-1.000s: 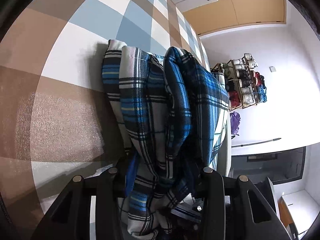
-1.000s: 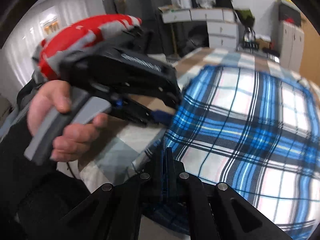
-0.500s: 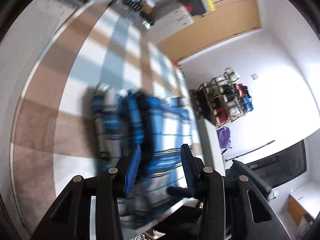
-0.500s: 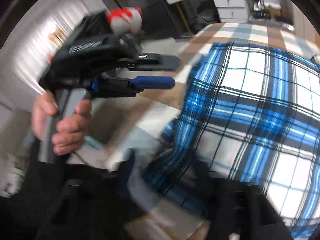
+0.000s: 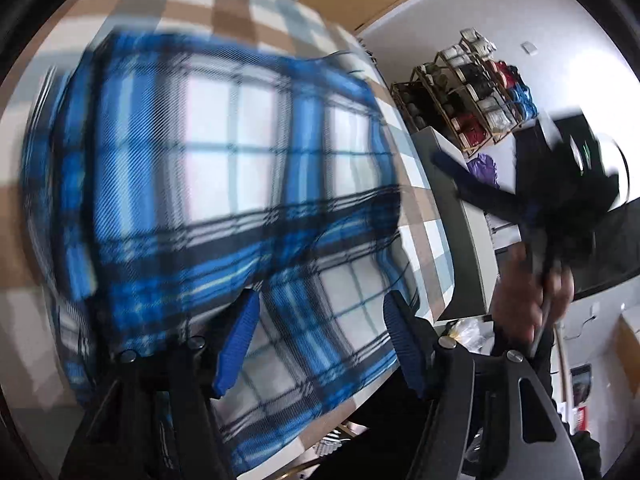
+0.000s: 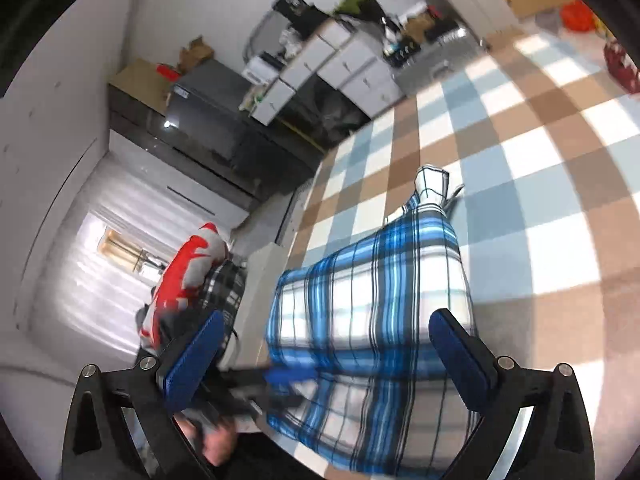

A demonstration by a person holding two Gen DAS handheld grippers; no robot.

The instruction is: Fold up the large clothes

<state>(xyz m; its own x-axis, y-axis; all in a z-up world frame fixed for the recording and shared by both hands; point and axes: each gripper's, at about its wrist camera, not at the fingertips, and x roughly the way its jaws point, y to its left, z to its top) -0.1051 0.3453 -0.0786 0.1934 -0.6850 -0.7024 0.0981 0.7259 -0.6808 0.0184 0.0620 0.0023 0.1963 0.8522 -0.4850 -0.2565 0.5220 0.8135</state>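
Slippage is the main risk: the blue, white and black plaid flannel garment lies folded into a long panel on the brown, white and pale-blue checked surface, and its near end hangs over the edge closest to the person. I judge that soft overhanging cloth could drag the stacked layers askew, or slide off, if the next grasp tugs only the top layer. A white-checked corner sticks out at the far end, so the layers are not quite flush, and another fold over that could lock in a crooked edge.

Both grippers have just been opening, with nothing between the pads. The left gripper stands partly spread just above the plaid; the right gripper stands fully wide above the near end. Neither touches cloth as far as the blurred views allow. A fast re-approach could pinch too many layers.

Count: one plaid garment, two grippers, one checked surface, one wooden rack of rolled items by the wall.
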